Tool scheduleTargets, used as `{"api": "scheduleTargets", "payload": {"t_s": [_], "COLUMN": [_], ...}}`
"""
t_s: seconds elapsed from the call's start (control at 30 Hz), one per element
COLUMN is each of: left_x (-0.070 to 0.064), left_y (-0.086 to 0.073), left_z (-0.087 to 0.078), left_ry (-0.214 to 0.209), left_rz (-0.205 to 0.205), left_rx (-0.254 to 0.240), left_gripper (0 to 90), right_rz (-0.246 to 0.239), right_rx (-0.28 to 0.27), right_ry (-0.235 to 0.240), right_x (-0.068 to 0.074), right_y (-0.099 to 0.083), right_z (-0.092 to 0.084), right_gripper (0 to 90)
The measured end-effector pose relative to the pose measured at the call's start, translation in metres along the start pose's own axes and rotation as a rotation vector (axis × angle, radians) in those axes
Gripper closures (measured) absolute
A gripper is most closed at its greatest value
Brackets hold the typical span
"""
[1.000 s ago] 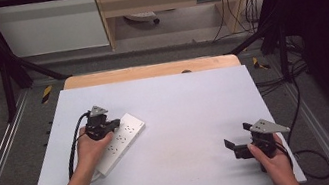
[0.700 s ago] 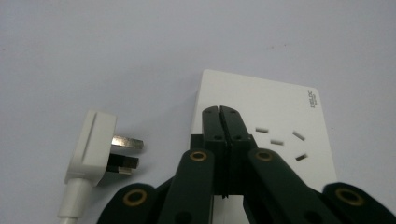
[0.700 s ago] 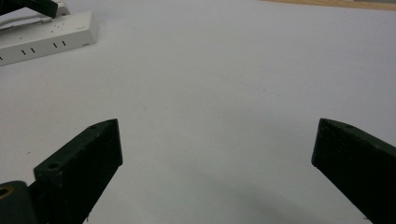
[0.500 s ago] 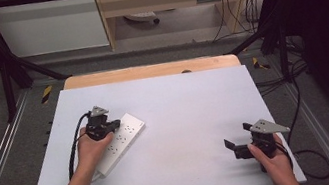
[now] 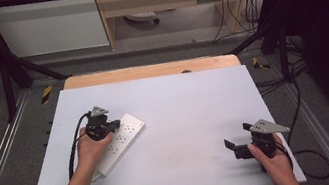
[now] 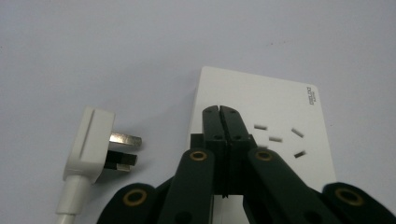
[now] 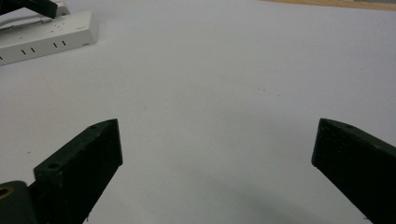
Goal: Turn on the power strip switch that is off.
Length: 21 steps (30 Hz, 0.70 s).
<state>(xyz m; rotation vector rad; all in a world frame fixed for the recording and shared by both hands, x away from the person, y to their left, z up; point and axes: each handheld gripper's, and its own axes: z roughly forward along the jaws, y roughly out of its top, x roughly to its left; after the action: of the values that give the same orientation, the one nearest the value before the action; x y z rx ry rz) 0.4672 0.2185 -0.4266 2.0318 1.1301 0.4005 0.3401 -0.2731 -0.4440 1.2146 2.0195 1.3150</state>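
Observation:
A white power strip lies on the left part of the white table. My left gripper hovers over its far end, jaws shut with nothing between them. In the left gripper view the closed tips of the left gripper sit above the power strip, beside a socket's slots. A white plug with bare metal prongs lies on the table to the strip's left. My right gripper rests near the table's front right, open and empty. Its jaws stand wide apart in the right gripper view.
A wooden board edge runs along the table's far side. Black cable trails from the left gripper; more cable loops off the right edge. In the right gripper view, the power strip lies far off at upper left.

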Motion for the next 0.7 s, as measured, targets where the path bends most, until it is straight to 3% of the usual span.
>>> {"api": "scheduleTargets", "payload": {"t_s": [0.7], "left_x": [0.0012], "left_y": [-0.0001], "left_z": [-0.0001], "left_ry": [-0.005], "left_rz": [-0.010], "left_rx": [0.001], "left_gripper": [90.0], "right_rz": [-0.003], "right_rx": [0.002], "right_ry": [0.000], "right_x": [0.0000], "right_y": [0.0000], "right_z": [0.0001], "right_gripper": [2.1]}}
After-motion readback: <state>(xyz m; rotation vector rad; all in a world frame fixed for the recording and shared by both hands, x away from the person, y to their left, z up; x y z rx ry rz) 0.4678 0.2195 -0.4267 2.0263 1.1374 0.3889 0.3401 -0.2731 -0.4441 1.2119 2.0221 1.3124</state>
